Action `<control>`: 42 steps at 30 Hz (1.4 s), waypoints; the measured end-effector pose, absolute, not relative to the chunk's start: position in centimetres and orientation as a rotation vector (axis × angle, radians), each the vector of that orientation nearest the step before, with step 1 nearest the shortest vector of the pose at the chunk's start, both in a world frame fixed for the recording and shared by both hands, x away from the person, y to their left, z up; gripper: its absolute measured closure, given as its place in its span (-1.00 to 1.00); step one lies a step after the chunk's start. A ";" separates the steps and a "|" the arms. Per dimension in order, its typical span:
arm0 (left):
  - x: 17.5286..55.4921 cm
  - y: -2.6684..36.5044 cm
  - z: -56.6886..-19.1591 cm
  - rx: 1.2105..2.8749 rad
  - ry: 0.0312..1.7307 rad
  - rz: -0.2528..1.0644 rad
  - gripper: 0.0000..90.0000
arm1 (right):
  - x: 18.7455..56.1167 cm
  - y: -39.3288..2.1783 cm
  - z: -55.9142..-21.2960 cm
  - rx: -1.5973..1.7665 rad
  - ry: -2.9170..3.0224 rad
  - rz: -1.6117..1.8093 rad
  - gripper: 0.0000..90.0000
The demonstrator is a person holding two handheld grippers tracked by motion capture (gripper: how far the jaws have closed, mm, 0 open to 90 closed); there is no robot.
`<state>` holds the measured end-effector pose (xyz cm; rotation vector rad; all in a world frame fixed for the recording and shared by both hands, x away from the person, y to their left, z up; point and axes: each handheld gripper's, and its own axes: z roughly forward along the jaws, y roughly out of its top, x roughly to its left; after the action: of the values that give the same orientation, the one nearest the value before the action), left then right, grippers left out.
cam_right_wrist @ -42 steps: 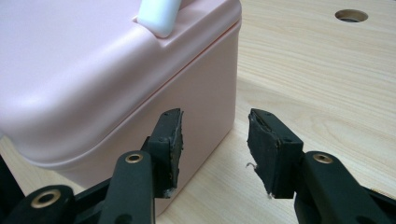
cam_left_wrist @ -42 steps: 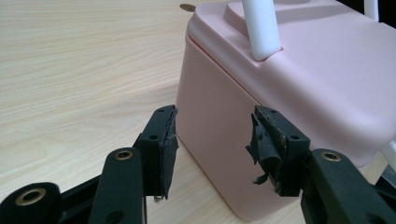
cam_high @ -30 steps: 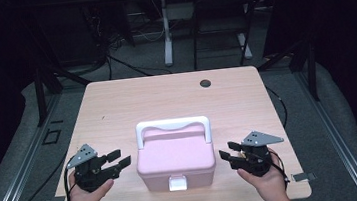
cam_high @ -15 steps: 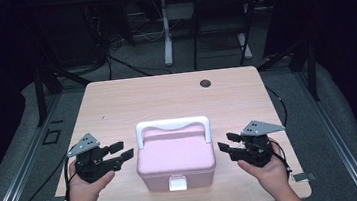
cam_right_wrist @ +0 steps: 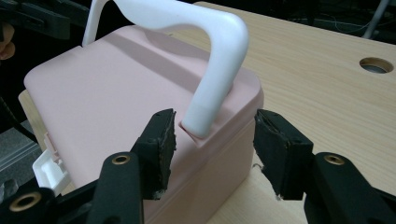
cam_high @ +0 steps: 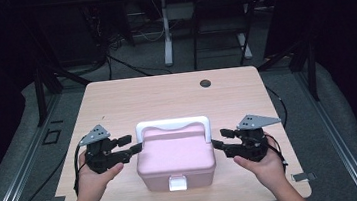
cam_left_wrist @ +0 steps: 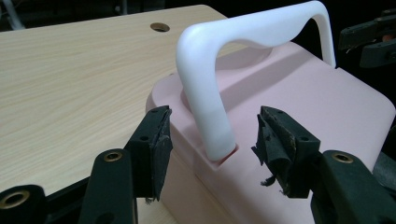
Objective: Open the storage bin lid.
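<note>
The left gripper [cam_high: 132, 144] stood with its jaws spread wide and gripping nothing; between them, just ahead, rose the near leg of the white handle [cam_left_wrist: 210, 116] where it entered the pink box [cam_high: 175, 161] (the pads [cam_left_wrist: 157, 149] were frayed at their edges); the right gripper [cam_high: 219, 141] was likewise parted and held nothing, the handle's other leg just beyond and between its jaws; the box sat between the two grippers, its white latch [cam_high: 177, 183] facing the person; past the box, farther across the wooden table [cam_high: 131, 103], lay a round cable hole [cam_high: 206, 83].
</note>
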<state>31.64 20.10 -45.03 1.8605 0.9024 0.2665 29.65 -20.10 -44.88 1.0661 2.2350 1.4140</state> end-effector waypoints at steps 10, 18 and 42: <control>32.6 19.2 -45.5 1.869 0.897 0.260 0.02 | 31.0 -18.7 -45.2 1.011 2.274 1.438 0.11; 32.6 18.6 -45.7 1.886 0.872 0.260 0.19 | 31.5 -18.0 -45.4 0.989 2.282 1.436 0.16; 31.5 19.0 -45.7 1.868 0.858 0.294 0.63 | 31.0 -18.3 -45.7 0.930 2.269 1.474 0.62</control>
<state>31.55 19.00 -45.71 1.8677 0.8581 0.2945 31.01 -18.33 -45.74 0.9296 2.2685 1.4735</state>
